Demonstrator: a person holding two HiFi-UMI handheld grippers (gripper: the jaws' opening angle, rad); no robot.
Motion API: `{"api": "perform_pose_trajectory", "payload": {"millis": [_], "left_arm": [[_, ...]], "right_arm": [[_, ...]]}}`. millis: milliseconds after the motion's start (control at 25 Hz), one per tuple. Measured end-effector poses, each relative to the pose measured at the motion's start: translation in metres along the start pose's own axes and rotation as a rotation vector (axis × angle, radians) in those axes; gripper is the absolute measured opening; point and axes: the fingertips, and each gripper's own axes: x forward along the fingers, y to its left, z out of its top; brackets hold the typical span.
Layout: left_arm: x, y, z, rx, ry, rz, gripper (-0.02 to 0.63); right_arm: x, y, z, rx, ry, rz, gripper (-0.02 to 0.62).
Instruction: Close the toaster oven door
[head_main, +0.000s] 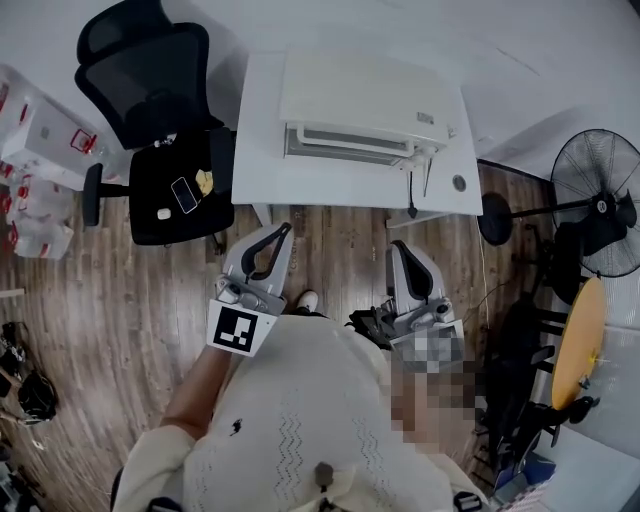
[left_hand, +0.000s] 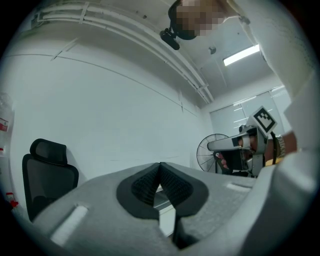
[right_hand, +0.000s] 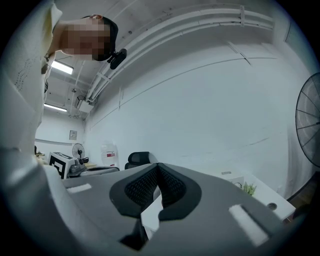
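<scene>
A white toaster oven (head_main: 365, 100) sits on a white table (head_main: 262, 170) ahead of me. Its front, with a pale handle bar (head_main: 350, 150), faces me. From this steep angle I cannot tell how far the door stands open. My left gripper (head_main: 284, 232) is held near my chest, well short of the table, with its jaws shut and nothing in them. My right gripper (head_main: 398, 247) hangs beside it, also shut and empty. In the left gripper view the left gripper (left_hand: 160, 165) shows dark pads meeting at the tip. The right gripper view shows the right gripper (right_hand: 157, 166) closed the same way.
A black office chair (head_main: 165, 120) with a phone on its seat stands left of the table. A standing fan (head_main: 598, 200) and a yellow round table (head_main: 578, 340) are at the right. White boxes (head_main: 35, 150) line the left wall. Wooden floor lies between me and the table.
</scene>
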Motion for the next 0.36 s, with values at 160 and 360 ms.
{"api": "perform_pose_trajectory", "payload": {"millis": [160,360], "left_arm": [[-0.002,-0.0002,0.0017,-0.003,-0.007,-0.013,0.003],[-0.0053,0.0041,0.0034,-0.004,-0.014,-0.007,0.003]], "right_arm": [[-0.0053,0.0008,0.0039,-0.012,-0.002,-0.014,0.008],[-0.0109,-0.0013,0.0096,-0.02,-0.013,-0.035,0.008]]}}
